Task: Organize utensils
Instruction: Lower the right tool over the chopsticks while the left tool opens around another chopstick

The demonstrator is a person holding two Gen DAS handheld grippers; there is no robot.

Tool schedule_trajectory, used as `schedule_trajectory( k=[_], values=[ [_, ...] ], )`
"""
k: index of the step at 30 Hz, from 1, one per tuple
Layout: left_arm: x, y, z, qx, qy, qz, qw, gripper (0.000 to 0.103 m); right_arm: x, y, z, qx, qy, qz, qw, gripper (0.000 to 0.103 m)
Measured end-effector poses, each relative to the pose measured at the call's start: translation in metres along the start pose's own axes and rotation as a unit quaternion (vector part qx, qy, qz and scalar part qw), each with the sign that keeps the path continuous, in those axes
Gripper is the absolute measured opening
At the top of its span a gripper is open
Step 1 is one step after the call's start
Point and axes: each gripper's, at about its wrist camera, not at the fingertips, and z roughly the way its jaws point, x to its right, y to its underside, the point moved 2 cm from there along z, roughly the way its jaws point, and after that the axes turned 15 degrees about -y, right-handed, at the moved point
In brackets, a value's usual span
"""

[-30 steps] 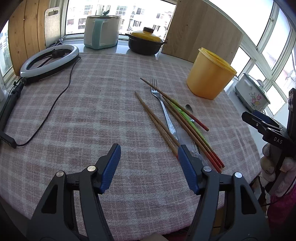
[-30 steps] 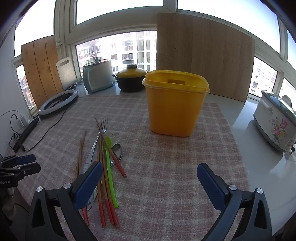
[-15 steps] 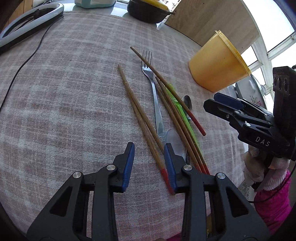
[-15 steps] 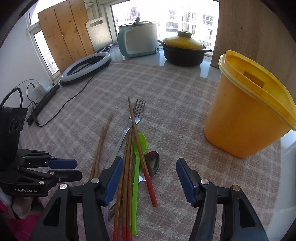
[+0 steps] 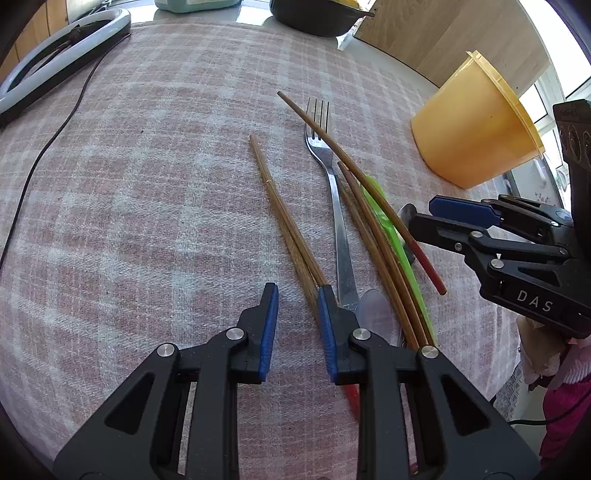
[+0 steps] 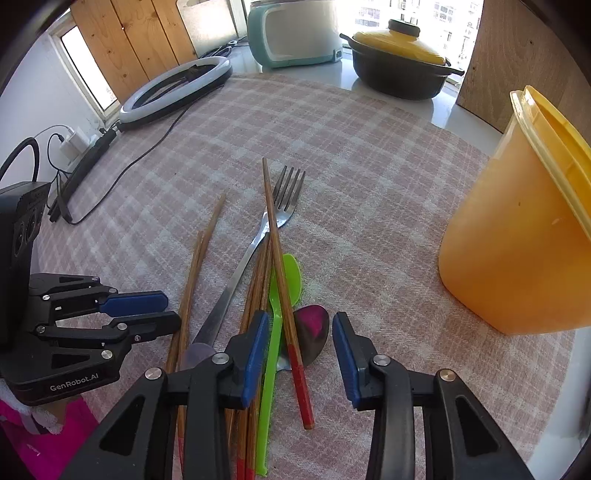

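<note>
Several wooden chopsticks with red ends, a steel fork, a green plastic spoon and a metal spoon lie bunched on the checked cloth. My left gripper points down at the near end of a chopstick pair. Its jaws are closing over bare cloth, and the pair runs under its right finger. My right gripper is also closing, with the green spoon's handle, a red-tipped chopstick and the metal spoon between its pads, none of them pressed. The yellow container stands upright to the right.
A ring light and its cable lie at the far left. A black pot with a yellow lid and a teal appliance stand on the sill behind. The table's edge runs close on the near right.
Both grippers have dropped towards the utensil pile and tipped downward. Both pairs of jaws have narrowed a lot; the utensils have not moved.
</note>
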Motion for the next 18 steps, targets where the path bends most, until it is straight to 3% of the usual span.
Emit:
schedule_trajectory(
  k=[5,18],
  values=[
    [0.002,-0.007,0.002,0.004,-0.01,0.005,0.9999,0.018,-0.005,-0.008,0.012,-0.024,0.003,-0.015,1.0,0.03],
    [-0.007,-0.017,0.002,0.011,-0.023,0.011,0.9996,0.015,0.008,-0.023,0.019,-0.036,-0.011,-0.001,0.999,0.026]
  ],
)
